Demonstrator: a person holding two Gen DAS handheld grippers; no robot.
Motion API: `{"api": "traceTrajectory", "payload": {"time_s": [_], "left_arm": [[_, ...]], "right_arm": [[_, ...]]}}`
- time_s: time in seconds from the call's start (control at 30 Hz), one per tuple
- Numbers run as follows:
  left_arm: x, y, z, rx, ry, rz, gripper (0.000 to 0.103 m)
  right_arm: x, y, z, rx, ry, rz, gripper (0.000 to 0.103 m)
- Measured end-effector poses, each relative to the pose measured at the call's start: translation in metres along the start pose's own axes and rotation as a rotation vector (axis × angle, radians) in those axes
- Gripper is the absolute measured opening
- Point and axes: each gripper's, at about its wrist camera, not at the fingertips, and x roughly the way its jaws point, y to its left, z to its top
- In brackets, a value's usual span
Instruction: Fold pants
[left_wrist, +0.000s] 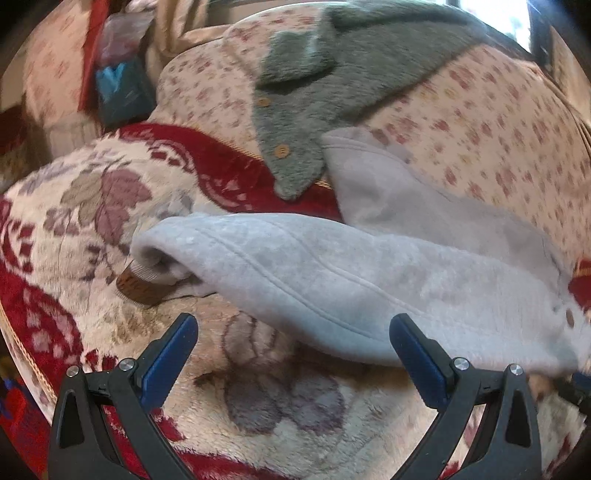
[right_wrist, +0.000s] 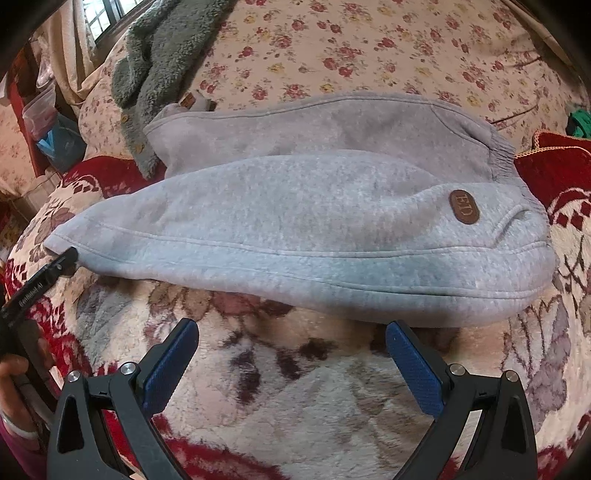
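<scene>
Both the left gripper (left_wrist: 293, 328) and right gripper (right_wrist: 291, 334) are released; the thick pants (right_wrist: 295, 221) may unfold if grasped through one layer only.

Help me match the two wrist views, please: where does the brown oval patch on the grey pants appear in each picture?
Left wrist view: the brown patch shows only partly, left of centre, tucked under the pants' rolled edge.
Right wrist view: the brown patch lies in plain sight, right of centre, on the top layer near the waistband.
Shared landmark: the grey fleece cardigan, with wooden buttons, lies beyond the grey pants in both views.
</scene>
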Motion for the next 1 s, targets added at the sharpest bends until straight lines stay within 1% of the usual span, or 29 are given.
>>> {"api": "traceTrajectory", "payload": {"time_s": [0.13, 0.27, 0.43, 0.57, 0.7, 0.77, 0.83, 0.9, 0.93, 0.97, 1.0], "left_arm": [[0.005, 0.015, 0.006, -0.069, 0.005, 0.015, 0.103], [0.013, 0.02, 0.012, -0.083, 0.008, 0.046, 0.103], [0.026, 0.023, 0.015, -0.099, 0.033, 0.064, 0.103], [0.037, 0.023, 0.017, -0.102, 0.041, 0.087, 0.103], [0.048, 0.02, 0.021, -0.093, 0.042, 0.09, 0.103], [0.054, 0.018, 0.023, -0.089, 0.04, 0.095, 0.103], [0.06, 0.015, 0.026, -0.09, 0.04, 0.088, 0.103], [0.065, 0.013, 0.029, -0.089, 0.038, 0.086, 0.103], [0.067, 0.012, 0.03, -0.089, 0.037, 0.085, 0.103], [0.069, 0.012, 0.032, -0.09, 0.041, 0.076, 0.103], [0.07, 0.012, 0.032, -0.094, 0.043, 0.066, 0.103]], "right_arm": [[-0.001, -0.02, -0.003, 0.037, 0.007, -0.011, 0.103], [-0.005, -0.049, -0.007, 0.095, 0.012, -0.033, 0.103], [-0.017, -0.101, -0.015, 0.224, 0.005, -0.052, 0.103], [-0.02, -0.142, -0.017, 0.364, -0.006, -0.025, 0.103], [-0.01, -0.174, -0.016, 0.511, -0.003, 0.043, 0.103], [-0.002, -0.185, -0.013, 0.566, -0.007, 0.077, 0.103], [0.001, -0.189, -0.007, 0.573, -0.037, 0.085, 0.103], [0.006, -0.191, 0.002, 0.566, -0.069, 0.099, 0.096], [0.009, -0.193, 0.006, 0.562, -0.074, 0.096, 0.078], [0.013, -0.196, 0.009, 0.562, -0.069, 0.078, 0.056], [0.016, -0.199, 0.01, 0.572, -0.074, 0.086, 0.051]]}}
